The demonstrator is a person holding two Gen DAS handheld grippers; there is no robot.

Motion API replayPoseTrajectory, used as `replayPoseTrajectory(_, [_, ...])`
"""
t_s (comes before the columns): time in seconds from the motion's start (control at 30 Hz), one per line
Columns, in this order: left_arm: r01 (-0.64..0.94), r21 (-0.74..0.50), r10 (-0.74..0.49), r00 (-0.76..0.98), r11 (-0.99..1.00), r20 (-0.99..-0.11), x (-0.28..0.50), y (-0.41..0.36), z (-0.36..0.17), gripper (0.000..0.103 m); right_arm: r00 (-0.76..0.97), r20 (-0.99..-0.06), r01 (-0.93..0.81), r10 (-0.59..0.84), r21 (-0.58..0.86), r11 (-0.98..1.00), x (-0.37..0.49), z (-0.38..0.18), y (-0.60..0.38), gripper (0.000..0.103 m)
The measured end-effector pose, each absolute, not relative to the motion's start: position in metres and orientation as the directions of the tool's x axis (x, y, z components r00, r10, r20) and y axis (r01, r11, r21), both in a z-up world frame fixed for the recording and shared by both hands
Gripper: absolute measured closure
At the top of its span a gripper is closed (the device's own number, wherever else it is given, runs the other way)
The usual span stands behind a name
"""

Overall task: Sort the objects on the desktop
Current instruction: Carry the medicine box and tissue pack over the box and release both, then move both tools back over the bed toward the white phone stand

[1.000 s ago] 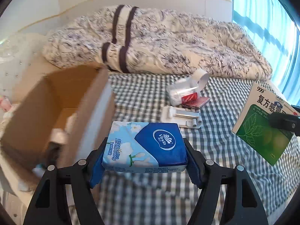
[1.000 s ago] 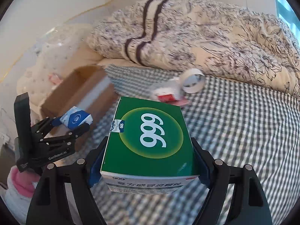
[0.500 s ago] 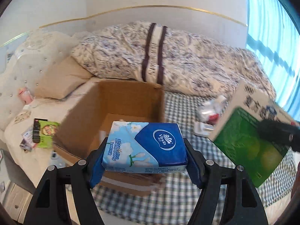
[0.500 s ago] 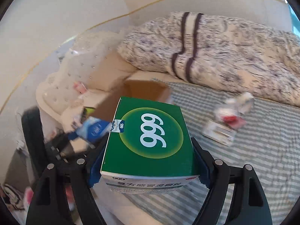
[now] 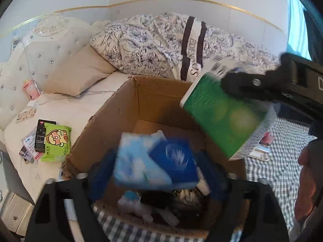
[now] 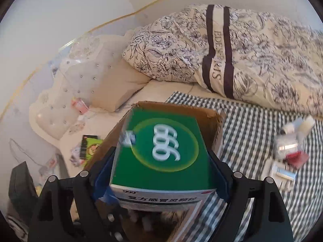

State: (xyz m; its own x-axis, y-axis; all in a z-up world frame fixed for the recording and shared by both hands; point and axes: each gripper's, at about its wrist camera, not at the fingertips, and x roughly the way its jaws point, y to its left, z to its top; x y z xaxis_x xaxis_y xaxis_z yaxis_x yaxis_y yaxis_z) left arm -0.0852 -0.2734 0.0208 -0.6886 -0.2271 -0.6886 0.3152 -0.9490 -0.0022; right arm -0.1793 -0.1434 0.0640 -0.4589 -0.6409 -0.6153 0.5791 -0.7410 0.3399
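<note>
- On the cream sheet at far left, a green wet-wipes pack (image 5: 57, 141) lies beside a black packet (image 5: 41, 135) and some leaflets, below the studded headboard (image 5: 36, 48) and a beige pillow (image 5: 78, 72).
- The open cardboard box (image 5: 121, 109) sits at the edge of the checked blanket (image 6: 250, 117), already holding assorted items too blurred to name.
- The left gripper (image 5: 155, 173) hangs over the box mouth; its blue-padded fingers (image 5: 99, 175) flank a blue tissue pack (image 5: 155, 161), which is motion-blurred and tilted, so whether they grip it cannot be told.
- The right gripper (image 6: 161, 167) pinches a green "999" medicine box (image 6: 161, 153) between its fingers, held over the box's right side.
- Behind, a floral duvet (image 6: 262, 56) is heaped against the wall.
- At far right on the blanket lie a clear container (image 6: 286, 145), a red packet (image 6: 296, 157) and a white pack (image 6: 280, 173), close together.
</note>
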Motion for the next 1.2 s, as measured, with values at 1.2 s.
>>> replayPoseTrajectory(1.2, [0.112, 0.019, -0.089, -0.659, -0.994, -0.747, -0.111, -0.049, -0.017, 0.0, -0.703, -0.631, 0.278, -0.329, 0.183, -0.943, -0.104, 0.013, 0.206, 0.012])
